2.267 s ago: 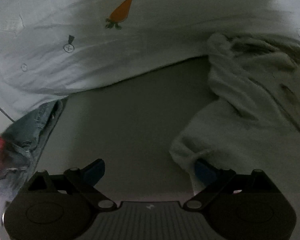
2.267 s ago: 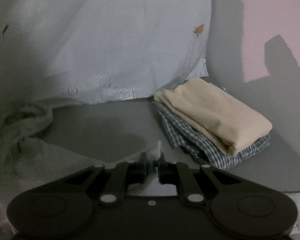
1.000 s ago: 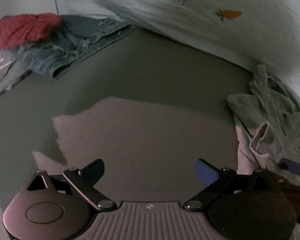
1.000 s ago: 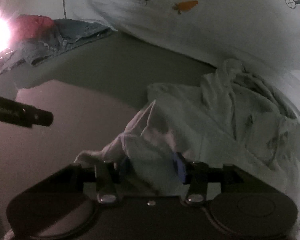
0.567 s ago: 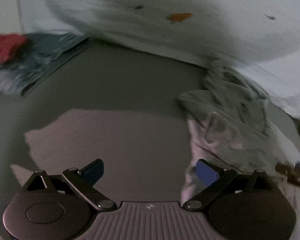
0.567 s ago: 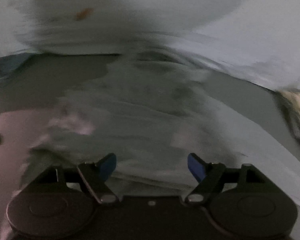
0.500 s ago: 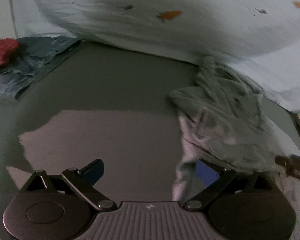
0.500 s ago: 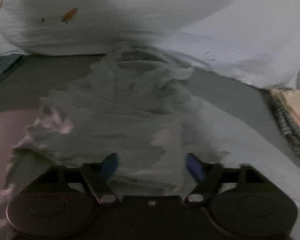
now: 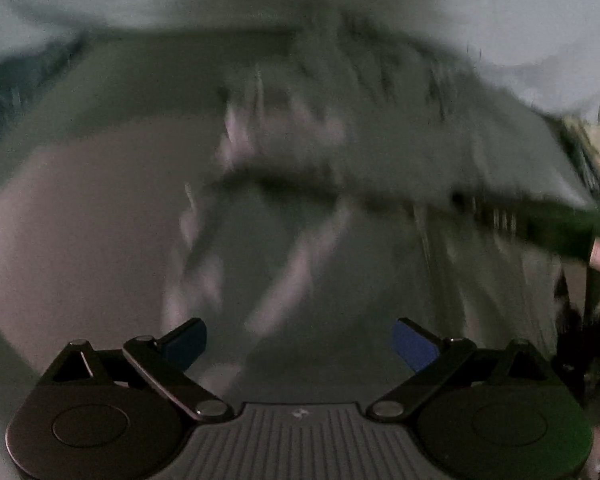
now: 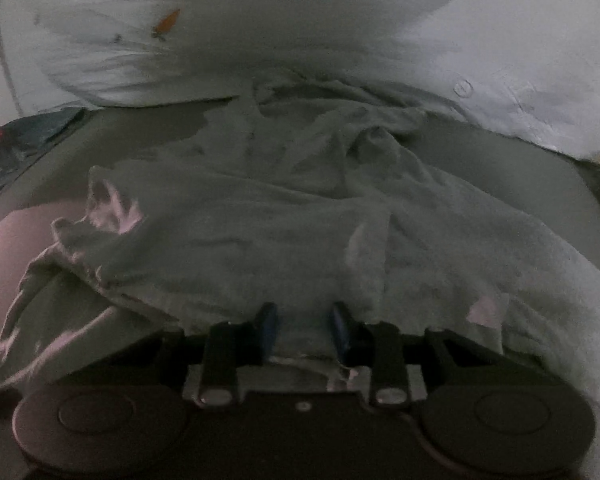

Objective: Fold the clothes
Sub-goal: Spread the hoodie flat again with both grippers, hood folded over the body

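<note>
No containers in view. Big pale sheet w/ carrot print point(image 10: 168, 22) fills 10–2 o'clock, rt wrist view. Crumpled white garment point(image 10: 260, 216) sprawls centre on grey surface point(image 10: 500, 168), near hem running down btwn the pads. Right gripper point(image 10: 303, 322) jaws closing, cloth btwn them; can't tell if pads bite yet. Left gripper point(image 9: 298, 340) gapes wide, nothing pinched; that view badly blurred, garment point(image 9: 360, 152) a smear at 12–3. Denim/red pile point(image 10: 16, 140) at 9, cut off.
</note>
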`<state>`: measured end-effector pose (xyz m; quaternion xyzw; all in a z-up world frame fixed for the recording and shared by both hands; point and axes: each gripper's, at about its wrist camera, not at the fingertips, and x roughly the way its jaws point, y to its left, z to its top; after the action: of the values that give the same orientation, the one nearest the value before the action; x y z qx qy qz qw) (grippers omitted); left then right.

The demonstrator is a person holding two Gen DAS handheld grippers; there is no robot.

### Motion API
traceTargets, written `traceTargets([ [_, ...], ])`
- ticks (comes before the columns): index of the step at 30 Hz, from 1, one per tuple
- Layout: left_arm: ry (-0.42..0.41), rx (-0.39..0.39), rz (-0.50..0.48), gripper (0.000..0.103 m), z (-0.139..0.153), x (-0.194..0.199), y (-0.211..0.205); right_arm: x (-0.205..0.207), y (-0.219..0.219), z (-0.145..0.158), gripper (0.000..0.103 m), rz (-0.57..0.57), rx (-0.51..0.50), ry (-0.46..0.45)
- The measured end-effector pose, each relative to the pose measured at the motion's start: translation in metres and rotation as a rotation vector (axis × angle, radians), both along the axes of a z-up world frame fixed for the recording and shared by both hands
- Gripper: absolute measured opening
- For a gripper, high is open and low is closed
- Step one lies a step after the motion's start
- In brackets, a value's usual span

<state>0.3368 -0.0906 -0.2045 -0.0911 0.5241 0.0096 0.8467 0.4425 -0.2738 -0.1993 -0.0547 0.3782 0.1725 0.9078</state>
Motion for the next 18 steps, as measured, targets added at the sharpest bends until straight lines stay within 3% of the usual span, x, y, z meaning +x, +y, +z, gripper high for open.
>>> traceTargets([
  [1, 0.009, -0.001, 0.0, 0.103, -0.008, -0.006, -0.007, -0.001, -0.001, -0.001, 0.033, 0.008, 0.008, -0.005],
  [5, 0.002, 0.155, -0.104, 0.103, -0.016, -0.017, -0.032, 0.0, -0.002, 0.001, 0.034, 0.027, 0.008, -0.004],
  [9, 0.033, 0.103, -0.034, 0.103, -0.018, -0.006, -0.023, -0.002, -0.001, 0.002, 0.035, 0.022, 0.006, 0.004],
  [11, 0.025, 0.121, -0.043, 0.103, -0.021, -0.004, -0.025, -0.003, -0.014, 0.003, 0.039, -0.008, 0.098, 0.04],
  [14, -0.013, 0.144, -0.056, 0.103, -0.026, -0.006, -0.029, -0.01, -0.045, 0.012, 0.044, -0.156, 0.278, 0.103],
  [15, -0.03, 0.143, -0.053, 0.103, -0.027, -0.008, -0.028, -0.019, -0.054, 0.018, 0.052, -0.216, 0.286, 0.093],
  [18, -0.067, 0.15, -0.049, 0.103, -0.03, -0.013, -0.03, -0.055, -0.086, 0.036, 0.059, -0.353, 0.284, 0.055],
])
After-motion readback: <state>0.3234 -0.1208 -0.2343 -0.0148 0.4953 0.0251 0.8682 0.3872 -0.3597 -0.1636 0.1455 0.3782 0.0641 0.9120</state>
